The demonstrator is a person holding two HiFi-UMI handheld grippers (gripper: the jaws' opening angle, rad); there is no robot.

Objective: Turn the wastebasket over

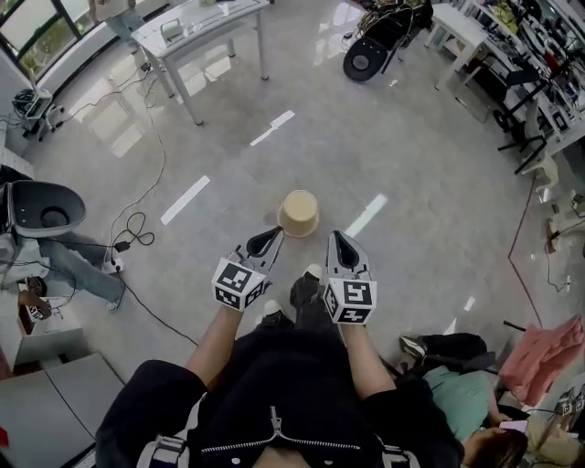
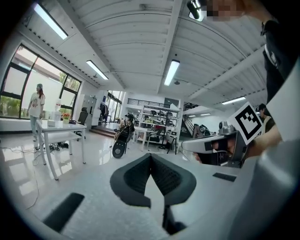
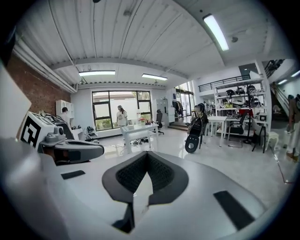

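Observation:
The beige wastebasket (image 1: 299, 213) stands on the grey floor just ahead of my feet; seen from above, its top face looks flat and closed. My left gripper (image 1: 274, 234) and right gripper (image 1: 335, 239) are held side by side well above the floor, on the near side of the basket, and touch nothing. Both are shut with nothing between the jaws. In the left gripper view my left gripper (image 2: 151, 157) points out across the room, with the right gripper (image 2: 211, 146) beside it. The right gripper view shows the closed right gripper (image 3: 147, 155) and the left gripper (image 3: 70, 150). Neither gripper view shows the basket.
A white table (image 1: 196, 27) stands far left, and a black wheeled case (image 1: 366, 57) lies at the far middle. A grey chair (image 1: 41, 208) and floor cables (image 1: 137, 228) are on the left. Desks and chairs line the right side, with a pink cloth (image 1: 548, 356) near the lower right.

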